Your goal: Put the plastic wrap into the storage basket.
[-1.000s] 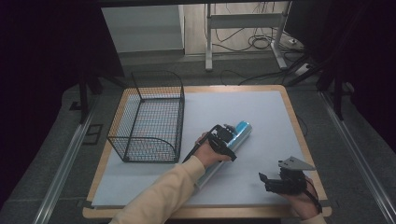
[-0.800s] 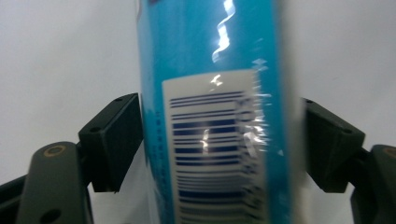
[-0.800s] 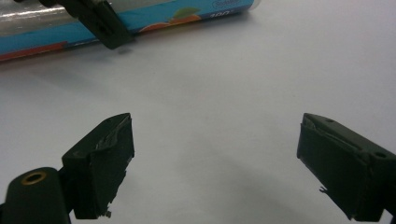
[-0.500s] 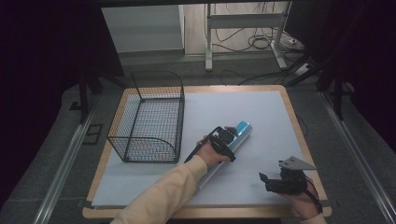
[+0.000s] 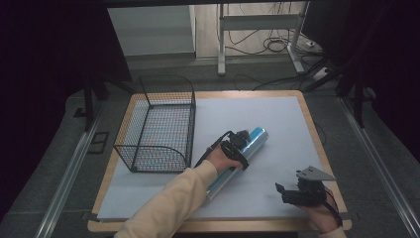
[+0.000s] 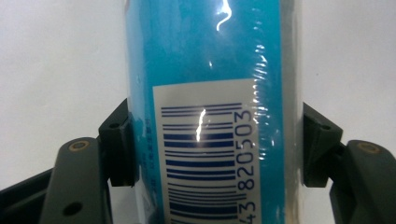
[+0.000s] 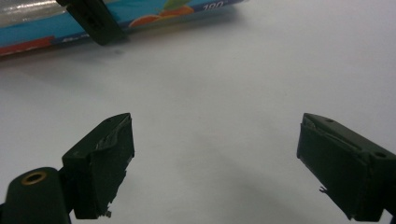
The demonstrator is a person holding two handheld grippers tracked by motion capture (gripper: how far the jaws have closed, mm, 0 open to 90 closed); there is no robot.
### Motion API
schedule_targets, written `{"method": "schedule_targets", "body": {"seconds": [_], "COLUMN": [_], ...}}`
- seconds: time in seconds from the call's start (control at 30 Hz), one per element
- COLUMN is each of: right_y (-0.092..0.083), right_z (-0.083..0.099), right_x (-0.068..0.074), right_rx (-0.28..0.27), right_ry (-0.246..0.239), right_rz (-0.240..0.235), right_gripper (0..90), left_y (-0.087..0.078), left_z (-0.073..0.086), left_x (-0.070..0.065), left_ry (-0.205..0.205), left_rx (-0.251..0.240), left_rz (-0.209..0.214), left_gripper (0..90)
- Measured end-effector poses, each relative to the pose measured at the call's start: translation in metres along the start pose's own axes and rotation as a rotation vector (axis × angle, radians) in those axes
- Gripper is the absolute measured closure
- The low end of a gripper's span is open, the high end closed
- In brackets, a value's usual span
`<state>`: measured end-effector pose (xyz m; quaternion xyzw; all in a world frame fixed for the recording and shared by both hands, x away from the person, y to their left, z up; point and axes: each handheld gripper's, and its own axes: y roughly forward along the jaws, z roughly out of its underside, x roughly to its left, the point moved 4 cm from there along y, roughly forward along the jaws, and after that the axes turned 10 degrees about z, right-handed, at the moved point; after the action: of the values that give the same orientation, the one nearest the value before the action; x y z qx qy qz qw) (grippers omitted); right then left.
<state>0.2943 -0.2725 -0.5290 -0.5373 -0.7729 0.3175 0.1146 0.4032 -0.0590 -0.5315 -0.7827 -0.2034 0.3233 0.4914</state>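
Observation:
A long blue tube [image 5: 247, 147] in clear shiny wrap lies slantwise on the white table sheet [image 5: 277, 119], right of the basket. My left gripper [image 5: 238, 144] is shut on it near the middle. In the left gripper view both jaws press the sides of the blue tube [image 6: 210, 93], beside its white barcode label [image 6: 205, 163]. My right gripper [image 5: 283, 192] rests low at the front right of the table, jaws wide apart and holding nothing. In the right gripper view the right gripper [image 7: 215, 154] looks over bare white sheet toward the tube [image 7: 140, 16].
A black wire basket [image 5: 158, 131] stands at the left of the table, close to the tube. The table's wooden rim [image 5: 317, 124] borders the sheet. A metal stand and cables [image 5: 267, 34] are on the floor beyond the far edge.
My left gripper and the tube have barely shifted over the second. The right gripper has stayed in place.

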Motion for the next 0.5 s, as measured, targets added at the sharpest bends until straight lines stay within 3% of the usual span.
{"method": "schedule_targets", "body": {"seconds": [0.23, 0.5], "right_y": [-0.001, -0.001], "right_z": [0.000, 0.000], "right_x": [0.000, -0.001], "right_rx": [-0.002, -0.001], "right_ry": [-0.001, 0.001], "right_rz": [0.003, 0.006], "right_gripper": [11.5, 11.5], "left_y": [-0.008, -0.033], "left_z": [0.000, -0.005], "left_x": [-0.001, -0.004], "left_ry": [0.010, 0.043], "left_rx": [-0.002, -0.011], "left_rz": [0.002, -0.013], "left_gripper": [30.9, 30.9]}}
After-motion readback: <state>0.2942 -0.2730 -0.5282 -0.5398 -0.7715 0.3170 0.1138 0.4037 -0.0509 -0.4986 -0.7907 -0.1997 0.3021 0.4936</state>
